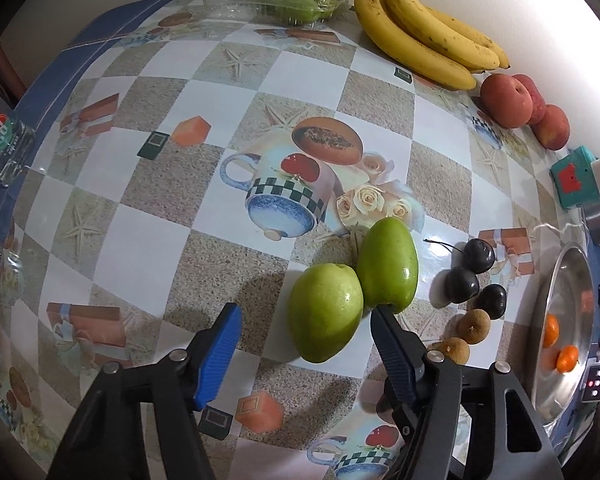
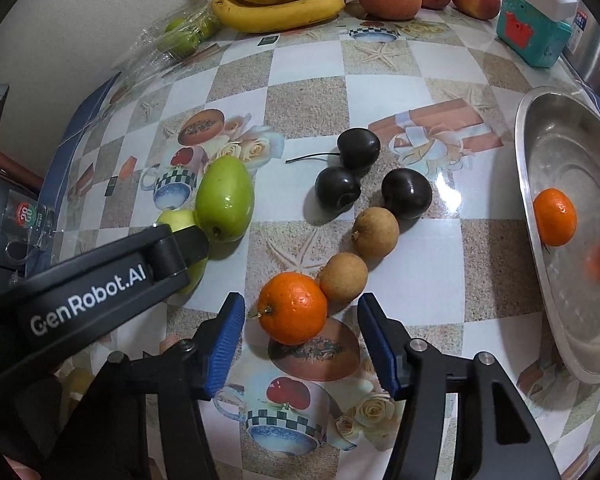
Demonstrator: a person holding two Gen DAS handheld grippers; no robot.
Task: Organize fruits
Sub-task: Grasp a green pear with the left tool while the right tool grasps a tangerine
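Two green fruits lie touching on the patterned tablecloth; the nearer one (image 1: 325, 311) sits between the open fingers of my left gripper (image 1: 304, 316), the farther one (image 1: 388, 266) just beyond the right fingertip. My right gripper (image 2: 300, 316) is open around an orange mandarin (image 2: 293, 308). Beside it lie two brown longans (image 2: 343, 277), and behind them three dark cherries (image 2: 406, 193). A steel bowl (image 2: 556, 128) at the right holds two mandarins (image 2: 555, 217). The left gripper's arm (image 2: 88, 284) crosses the right wrist view, covering part of the near green fruit (image 2: 178, 220).
Bananas (image 1: 424, 36) and three peaches (image 1: 506, 100) lie along the back wall. A clear plastic box with green fruits (image 1: 284, 0) stands at the back left. A teal toy box (image 2: 532, 32) and a steel pot (image 2: 596, 56) stand at the back right.
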